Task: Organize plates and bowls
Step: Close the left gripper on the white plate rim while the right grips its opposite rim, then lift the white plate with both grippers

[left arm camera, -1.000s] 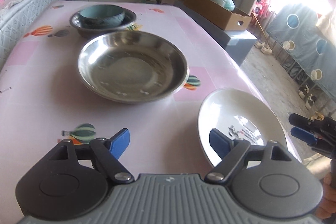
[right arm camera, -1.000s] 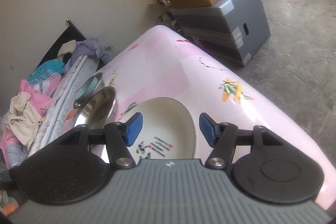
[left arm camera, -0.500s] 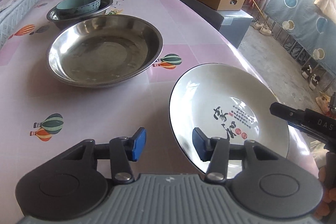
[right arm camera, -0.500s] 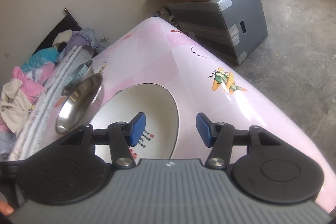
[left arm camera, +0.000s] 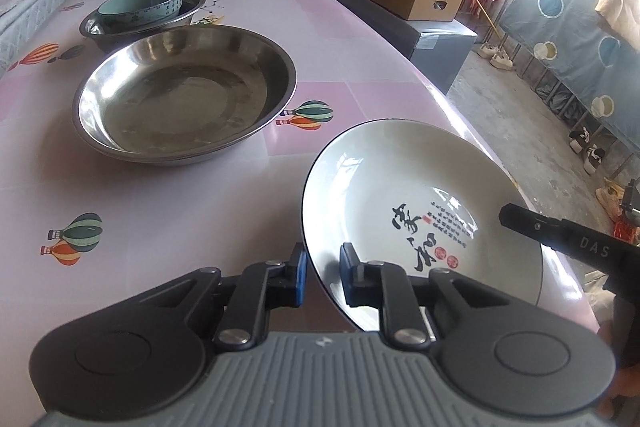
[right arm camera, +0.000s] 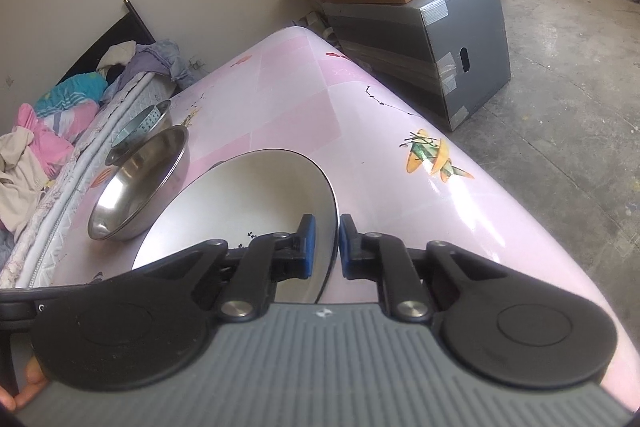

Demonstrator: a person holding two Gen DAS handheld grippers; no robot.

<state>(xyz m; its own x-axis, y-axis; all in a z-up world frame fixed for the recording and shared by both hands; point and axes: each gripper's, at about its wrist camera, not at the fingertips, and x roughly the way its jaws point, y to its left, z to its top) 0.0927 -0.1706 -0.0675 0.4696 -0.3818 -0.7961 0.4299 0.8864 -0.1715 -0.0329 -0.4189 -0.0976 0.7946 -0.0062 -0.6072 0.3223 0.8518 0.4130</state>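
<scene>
Steel pan [left arm camera: 184, 95]: it sits on the table [left arm camera: 168, 211] to your left of centre, well apart from both grippers; it looks light, stiff and slick, so you would take it by the rolled rim.
Small bowl [left arm camera: 140, 5]: the pale blue bowl sits nested in a second steel pan [left arm camera: 192, 11] at the far left of the table; you should treat it as breakable and lift it by the wall.
Left gripper [left arm camera: 323, 279]: narrowed, its blue pads straddle the near left rim of the white plate [left arm camera: 400, 203], one pad inside and one outside.
White plate: it lies near the right edge of the table, glazed and printed with black lettering; judge it rigid, fairly heavy, slippery and likely to chip, so keep your hold on the rim and lift it level.
Right gripper [right arm camera: 324, 245]: narrowed too, pads either side of the plate's opposite rim; from this angle you cannot be sure the pads are pressing it, though they look closed onto it.
Plate versus table: its underside is hidden, so whether it rests flat or is tipped up is unclear.
</scene>
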